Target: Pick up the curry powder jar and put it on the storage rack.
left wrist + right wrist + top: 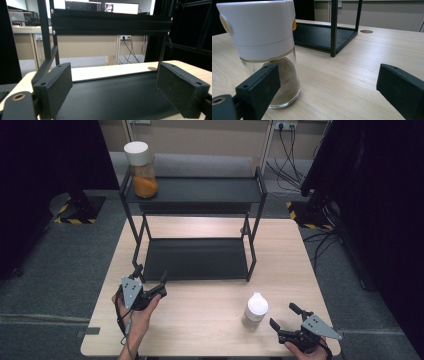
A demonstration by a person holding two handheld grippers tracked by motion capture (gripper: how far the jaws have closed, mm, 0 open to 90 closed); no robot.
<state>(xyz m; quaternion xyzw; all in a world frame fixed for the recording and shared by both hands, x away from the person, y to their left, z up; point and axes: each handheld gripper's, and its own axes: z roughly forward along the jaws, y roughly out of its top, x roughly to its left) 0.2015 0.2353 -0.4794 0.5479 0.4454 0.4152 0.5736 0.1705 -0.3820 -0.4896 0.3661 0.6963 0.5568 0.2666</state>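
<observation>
Jar (255, 311) on counter (200, 320): glass, smooth, fragile, light. Grip the body below the white cap. Right tongs (287, 319) wide beside it; left tongs (150, 279) wide.

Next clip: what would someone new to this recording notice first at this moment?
Probably the jar of orange powder with its white cap, alone at the left end of the black rack's top shelf. Next, the smaller white-capped jar of pale powder upright on the wooden table, just left of the open right gripper. The left gripper, also open, faces the rack's lower shelf.
</observation>
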